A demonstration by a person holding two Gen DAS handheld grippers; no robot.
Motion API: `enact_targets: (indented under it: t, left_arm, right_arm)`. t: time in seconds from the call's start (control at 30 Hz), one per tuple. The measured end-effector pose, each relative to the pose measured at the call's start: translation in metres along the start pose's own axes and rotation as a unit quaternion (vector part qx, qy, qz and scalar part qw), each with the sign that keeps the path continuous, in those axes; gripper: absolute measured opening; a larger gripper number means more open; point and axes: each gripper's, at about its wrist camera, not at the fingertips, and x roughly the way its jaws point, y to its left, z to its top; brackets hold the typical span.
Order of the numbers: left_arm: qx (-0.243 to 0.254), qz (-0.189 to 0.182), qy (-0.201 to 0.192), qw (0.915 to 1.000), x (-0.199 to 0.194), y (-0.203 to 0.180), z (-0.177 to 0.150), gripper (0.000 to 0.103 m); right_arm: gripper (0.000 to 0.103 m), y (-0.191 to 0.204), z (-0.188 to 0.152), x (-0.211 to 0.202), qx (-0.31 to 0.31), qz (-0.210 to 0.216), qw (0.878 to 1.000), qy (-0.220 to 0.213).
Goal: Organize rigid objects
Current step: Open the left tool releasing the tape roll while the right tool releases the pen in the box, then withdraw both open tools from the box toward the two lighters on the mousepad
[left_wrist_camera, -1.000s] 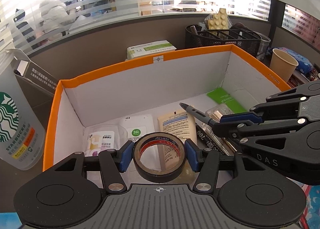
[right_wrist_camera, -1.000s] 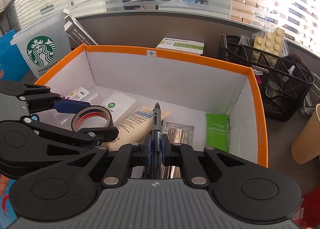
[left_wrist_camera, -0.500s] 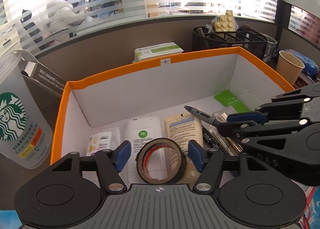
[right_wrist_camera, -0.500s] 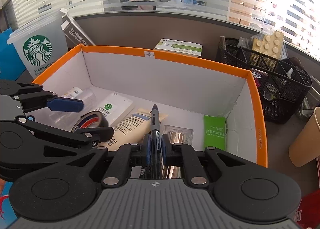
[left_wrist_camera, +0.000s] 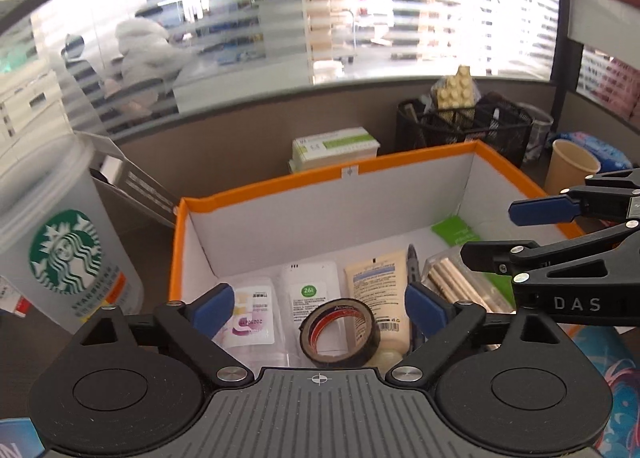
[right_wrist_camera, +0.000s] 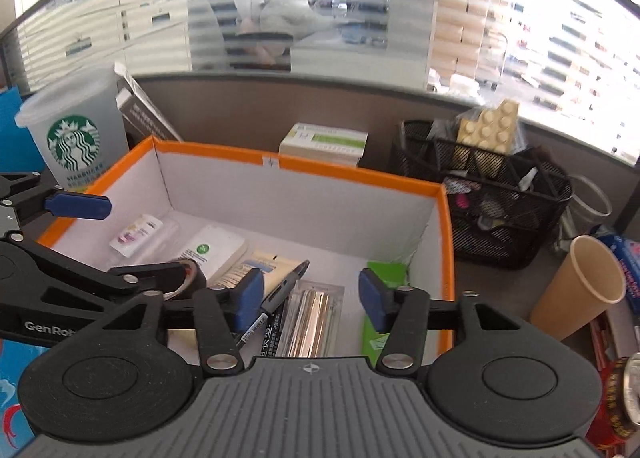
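Plainly, in the left wrist view the left gripper (left_wrist_camera: 318,304) hung over the near edge of the orange-rimmed box (left_wrist_camera: 280,184) with its blue pads spread wide, having just been opening, and gripped nothing. The roll of tape (left_wrist_camera: 340,332) lay loose on the box floor between the pads but clear of both, resting against a white packet (left_wrist_camera: 310,292) and a cream tube (left_wrist_camera: 378,290). The pen (left_wrist_camera: 412,262) lay just right of the tube, beside a clear case (left_wrist_camera: 464,284). The right gripper (left_wrist_camera: 520,232) showed at the right edge. In the right wrist view the right gripper (right_wrist_camera: 310,296) also stood parted, its jaws having just been opening, with nothing pinched. The pen (right_wrist_camera: 282,292) lay on the box floor just beside the left pad, along the tube (right_wrist_camera: 248,272). The box (right_wrist_camera: 360,180) sat between a plastic cup (right_wrist_camera: 74,138) and a mesh basket (right_wrist_camera: 500,194).
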Motion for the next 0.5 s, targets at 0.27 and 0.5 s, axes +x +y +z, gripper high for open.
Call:
enact_targets:
  t: [0.27,0.5]
  left_arm:
    - [0.015,0.007,-0.03,0.9994,-0.036,-0.003,-0.002,0.101]
    - [0.015,0.034,-0.056,0.9978,-0.072,0.011,-0.015,0.101]
  right_arm:
    - [0.058,0.01,-0.001,-0.036,-0.012,-0.003,1.0,-0.025]
    - [0.067,0.025,-0.009,-0.085,-0.023,0.013,0.997,-0.07]
